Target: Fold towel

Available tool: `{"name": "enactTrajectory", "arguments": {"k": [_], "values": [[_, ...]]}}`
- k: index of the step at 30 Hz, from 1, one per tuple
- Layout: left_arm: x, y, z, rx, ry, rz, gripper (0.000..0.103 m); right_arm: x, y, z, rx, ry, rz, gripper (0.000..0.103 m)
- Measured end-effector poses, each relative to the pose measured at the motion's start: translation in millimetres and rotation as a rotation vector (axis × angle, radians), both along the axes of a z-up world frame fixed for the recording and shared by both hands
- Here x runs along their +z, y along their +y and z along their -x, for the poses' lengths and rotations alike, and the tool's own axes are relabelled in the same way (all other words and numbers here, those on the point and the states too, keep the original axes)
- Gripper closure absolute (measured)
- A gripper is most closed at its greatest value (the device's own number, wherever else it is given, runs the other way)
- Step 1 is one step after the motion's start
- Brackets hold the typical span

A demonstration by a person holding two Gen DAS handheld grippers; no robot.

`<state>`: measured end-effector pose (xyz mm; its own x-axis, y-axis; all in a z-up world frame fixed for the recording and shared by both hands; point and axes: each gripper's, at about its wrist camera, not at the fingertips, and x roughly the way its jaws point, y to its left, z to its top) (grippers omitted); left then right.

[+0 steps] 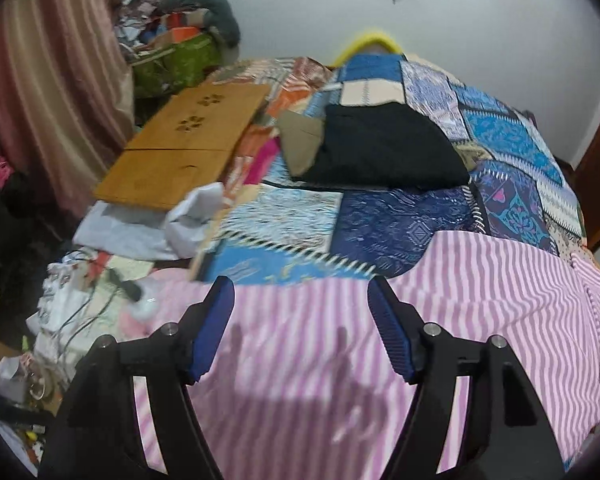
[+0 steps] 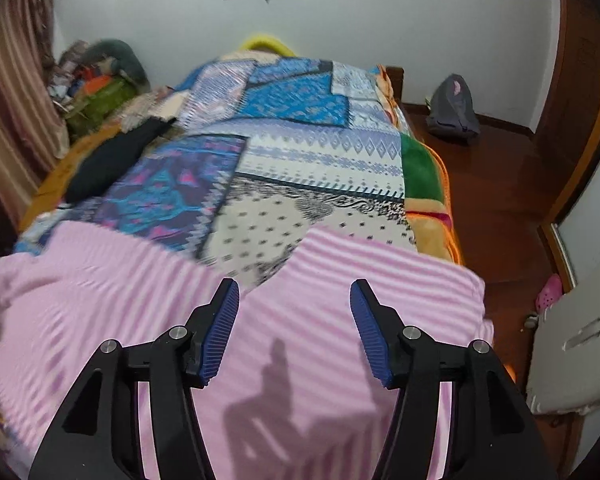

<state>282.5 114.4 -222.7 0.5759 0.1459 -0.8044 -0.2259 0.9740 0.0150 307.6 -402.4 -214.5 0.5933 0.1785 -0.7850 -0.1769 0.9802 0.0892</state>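
Observation:
A pink and white striped towel (image 1: 460,304) lies spread over the near end of a bed covered by a patchwork quilt (image 1: 388,224). My left gripper (image 1: 301,292) hovers above the towel with its blue pads apart and nothing between them. In the right wrist view the same towel (image 2: 360,280) shows a notch in its far edge where the quilt (image 2: 284,184) shows through. There my right gripper (image 2: 295,294) also stands open over the cloth, with no fabric held. Both grippers cast shadows on the towel.
A black folded garment (image 1: 384,148) and a wooden lap tray (image 1: 180,148) lie further up the bed. Clutter and cables (image 1: 80,300) crowd the left side. Wooden floor (image 2: 496,200), a grey bag (image 2: 454,108) and a white board (image 2: 576,356) are on the right.

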Motion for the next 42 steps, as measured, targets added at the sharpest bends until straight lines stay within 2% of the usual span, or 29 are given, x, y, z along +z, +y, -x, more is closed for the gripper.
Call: {"name": "enactTrajectory", "arguments": {"k": [4,7,9,12,16,18,19,21,22,26,32,36,39,42], "values": [[-29,-17,-31,-0.041,0.054,0.003,0.034,-29,-1,-43,-0.005,0.062,0.024,0.049],[-51,-27,-49,-0.067,0.088,-0.038,0.034,-52,3,-74,0.008,0.106,0.049,0.049],[-64,-28,-56,-0.063,0.112,-0.041,0.034,-63,5,-84,0.01,0.133,0.054,0.049],[-82,-25,-62,-0.053,0.144,-0.001,0.034,-82,11,-95,0.035,0.185,0.069,0.046],[-93,-27,-61,-0.051,0.157,-0.005,0.034,-88,13,-94,0.07,0.178,0.076,0.051],[-93,-31,-61,-0.06,0.152,-0.028,0.034,-89,12,-94,0.067,0.174,0.078,0.071],[-92,-32,-59,-0.062,0.149,-0.031,0.034,-90,11,-96,0.067,0.169,0.087,0.075],[-88,-34,-56,-0.066,0.148,-0.02,0.034,-90,8,-95,0.062,0.164,0.105,0.092],[-85,-35,-53,-0.066,0.145,-0.013,0.034,-89,7,-96,0.048,0.168,0.135,0.093],[-68,-39,-43,-0.07,0.135,0.007,0.034,-67,-9,-87,0.013,0.135,0.079,0.095],[-34,-59,-21,-0.103,0.095,0.007,0.034,10,-51,-28,-0.04,-0.02,-0.007,0.095],[-16,-78,-10,-0.135,0.083,0.03,0.034,53,-77,17,-0.072,-0.102,-0.004,0.095],[-7,-97,-1,-0.171,0.078,0.039,0.034,69,-99,47,-0.107,-0.121,-0.01,0.095],[1,-120,9,-0.221,0.075,0.037,0.034,65,-118,75,-0.151,-0.11,-0.005,0.095]]}}
